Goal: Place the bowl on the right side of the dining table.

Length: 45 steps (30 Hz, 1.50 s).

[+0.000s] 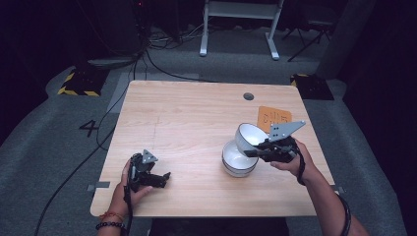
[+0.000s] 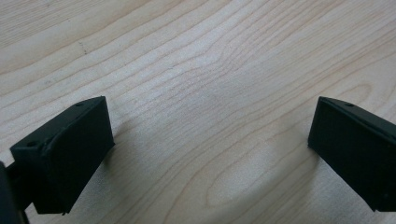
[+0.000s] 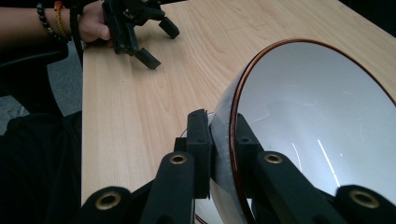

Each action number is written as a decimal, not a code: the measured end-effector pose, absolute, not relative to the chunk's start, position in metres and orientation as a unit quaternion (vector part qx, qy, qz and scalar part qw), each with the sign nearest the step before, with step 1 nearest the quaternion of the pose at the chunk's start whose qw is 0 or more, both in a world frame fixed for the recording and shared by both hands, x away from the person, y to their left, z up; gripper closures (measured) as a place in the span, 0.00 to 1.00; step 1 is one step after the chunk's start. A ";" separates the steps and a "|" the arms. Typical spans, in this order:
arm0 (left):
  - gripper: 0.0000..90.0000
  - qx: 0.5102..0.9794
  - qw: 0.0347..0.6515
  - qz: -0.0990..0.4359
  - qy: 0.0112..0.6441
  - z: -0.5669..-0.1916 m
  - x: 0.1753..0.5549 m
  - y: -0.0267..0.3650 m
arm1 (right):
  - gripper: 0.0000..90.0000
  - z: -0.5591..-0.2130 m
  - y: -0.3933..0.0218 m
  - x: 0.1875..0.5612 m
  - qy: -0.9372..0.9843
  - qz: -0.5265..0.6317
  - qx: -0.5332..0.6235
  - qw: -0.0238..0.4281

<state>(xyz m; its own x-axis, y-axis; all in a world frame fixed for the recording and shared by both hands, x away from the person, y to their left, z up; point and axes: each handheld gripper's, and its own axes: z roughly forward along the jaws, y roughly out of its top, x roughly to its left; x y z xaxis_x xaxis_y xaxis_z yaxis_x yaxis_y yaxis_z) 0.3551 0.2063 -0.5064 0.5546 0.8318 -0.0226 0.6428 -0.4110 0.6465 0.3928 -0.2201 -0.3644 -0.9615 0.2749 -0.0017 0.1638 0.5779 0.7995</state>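
On the worktop (image 1: pixel 196 118), right half, my right gripper (image 1: pixel 252 153) has its jaws clamped on the rim of a white bowl (image 1: pixel 247 136), one pad outside the wall and one inside, as the right gripper view confirms (image 3: pixel 223 140). That bowl (image 3: pixel 317 121) is tilted on edge with its opening turned toward the left gripper's side, held just above a second white bowl (image 1: pixel 239 163) that sits upright on the wood. Thin brown line runs round the lip of the held bowl; no maker's mark visible on either. Whether the two bowls touch, I cannot tell: my gripper body covers the meeting point. An orange card (image 1: pixel 273 117) lies just beyond the bowls, near the far right edge; it carries dark characters, too small and blurred to read, and its lower corner is hidden behind the grey plate of my gripper. On the floor to the left of the worktop a painted "4" (image 1: pixel 90 128) reads clearly. My left gripper (image 1: pixel 166 178) rests low on the near left of the worktop, well apart from the bowls, jaws spread wide with nothing but bare wood grain between them (image 2: pixel 210 140). Both pads are cut off at the frame edges in the left gripper view.
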 end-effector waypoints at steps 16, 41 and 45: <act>0.00 0.826 0.308 0.153 0.447 -0.506 0.355 0.206 | 0.91 -0.357 -0.244 0.399 0.879 0.441 0.156 0.090; 0.00 0.826 0.309 0.153 0.447 -0.506 0.355 0.206 | 0.91 -0.367 -0.284 0.423 0.866 0.420 0.230 0.144; 0.00 0.826 0.309 0.153 0.447 -0.506 0.355 0.206 | 0.91 -0.371 -0.289 0.428 0.864 0.416 0.241 0.151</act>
